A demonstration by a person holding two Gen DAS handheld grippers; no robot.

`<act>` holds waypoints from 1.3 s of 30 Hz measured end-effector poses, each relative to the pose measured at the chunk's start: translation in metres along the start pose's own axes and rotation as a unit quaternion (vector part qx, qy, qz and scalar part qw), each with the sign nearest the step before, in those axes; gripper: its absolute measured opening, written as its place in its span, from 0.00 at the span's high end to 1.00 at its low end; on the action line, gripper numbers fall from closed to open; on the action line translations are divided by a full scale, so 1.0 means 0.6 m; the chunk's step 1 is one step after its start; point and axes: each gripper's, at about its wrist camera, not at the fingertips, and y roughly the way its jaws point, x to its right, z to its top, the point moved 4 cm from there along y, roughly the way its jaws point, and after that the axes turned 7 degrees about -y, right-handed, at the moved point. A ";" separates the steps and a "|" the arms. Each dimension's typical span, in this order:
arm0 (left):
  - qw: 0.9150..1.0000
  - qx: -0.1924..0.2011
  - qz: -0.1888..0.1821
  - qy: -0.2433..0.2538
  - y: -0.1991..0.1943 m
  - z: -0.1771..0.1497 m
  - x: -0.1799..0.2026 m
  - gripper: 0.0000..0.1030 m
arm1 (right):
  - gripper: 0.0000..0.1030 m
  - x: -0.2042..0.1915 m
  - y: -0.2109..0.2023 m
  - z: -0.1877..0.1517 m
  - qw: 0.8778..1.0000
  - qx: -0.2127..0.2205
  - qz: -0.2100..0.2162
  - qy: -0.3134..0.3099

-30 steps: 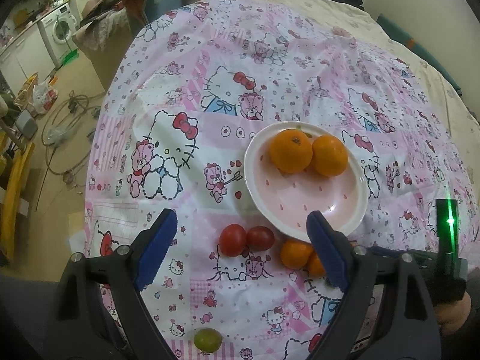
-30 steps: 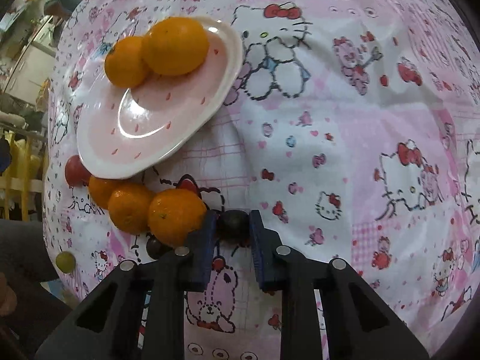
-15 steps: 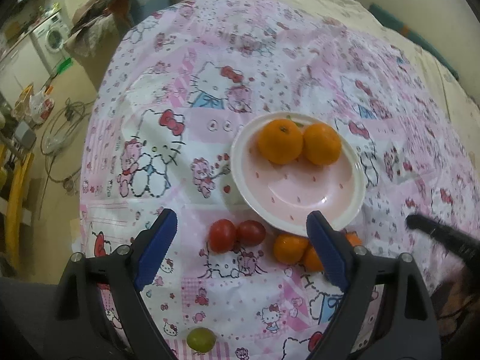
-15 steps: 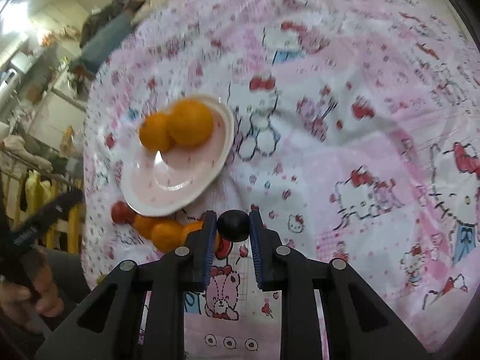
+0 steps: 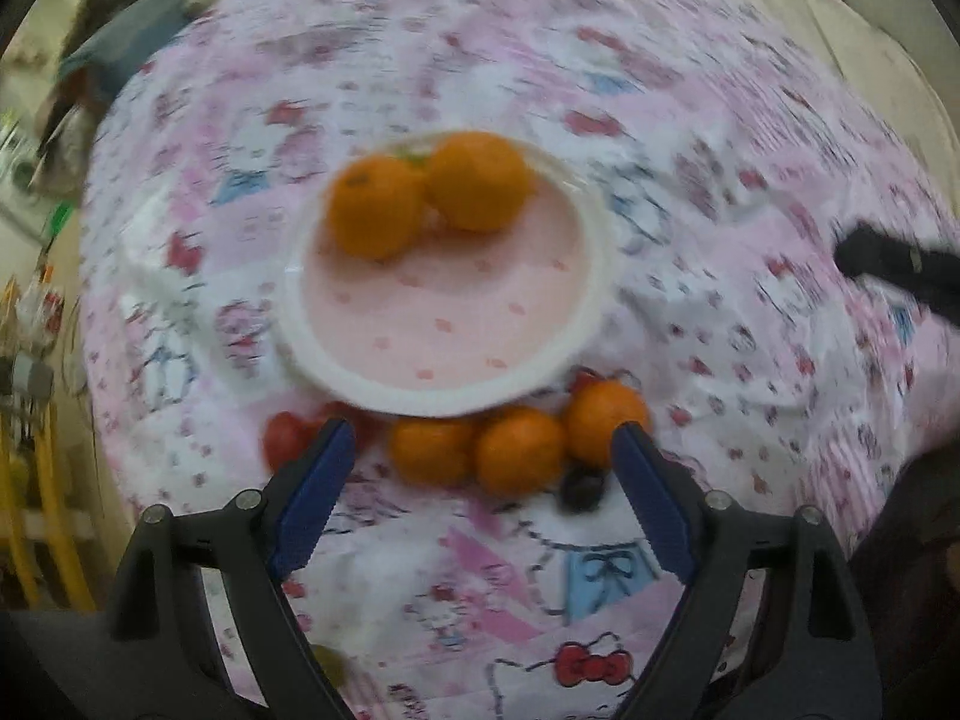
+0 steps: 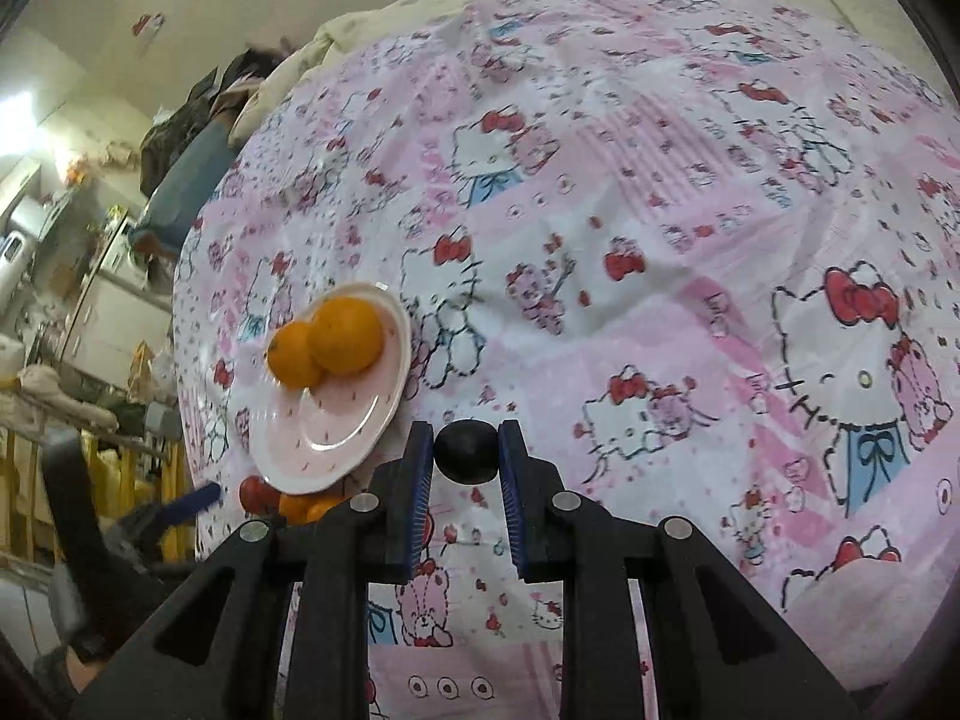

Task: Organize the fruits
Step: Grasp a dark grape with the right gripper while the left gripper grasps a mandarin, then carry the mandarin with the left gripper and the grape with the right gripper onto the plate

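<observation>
A pink plate (image 5: pixel 444 324) with a white rim holds two oranges (image 5: pixel 420 198) on the Hello Kitty cloth; it also shows in the right wrist view (image 6: pixel 336 426). Three oranges (image 5: pixel 516 444) lie in a row just in front of the plate. A red tomato (image 5: pixel 288 438) lies at their left and a dark grape (image 5: pixel 579 489) at their right. My left gripper (image 5: pixel 480 504) is open just in front of the three oranges. My right gripper (image 6: pixel 465 468) is shut on a dark grape (image 6: pixel 467 450), held above the cloth to the right of the plate.
A green grape (image 5: pixel 330 660) lies near the bottom edge, between my left fingers' bases. The right gripper's tip (image 5: pixel 888 264) shows at the right of the left wrist view. Clothes and furniture lie beyond the bed's left edge (image 6: pixel 120 240).
My right gripper has lifted the dark grape up off the cloth and away from the oranges. My left gripper has moved forward and right, so the three oranges now lie between its fingers.
</observation>
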 end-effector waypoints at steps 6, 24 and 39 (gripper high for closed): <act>0.998 -0.023 -0.003 0.066 0.031 0.002 0.072 0.29 | 0.78 0.012 -0.004 0.007 1.000 0.006 0.007 0.025; 0.993 -0.060 -0.006 0.106 0.102 0.004 0.097 0.65 | 0.78 0.025 0.002 0.014 0.999 0.004 0.006 0.036; 0.996 0.021 -0.044 0.068 -0.031 0.034 0.076 0.65 | 0.78 0.001 0.003 0.019 1.000 0.012 0.016 0.018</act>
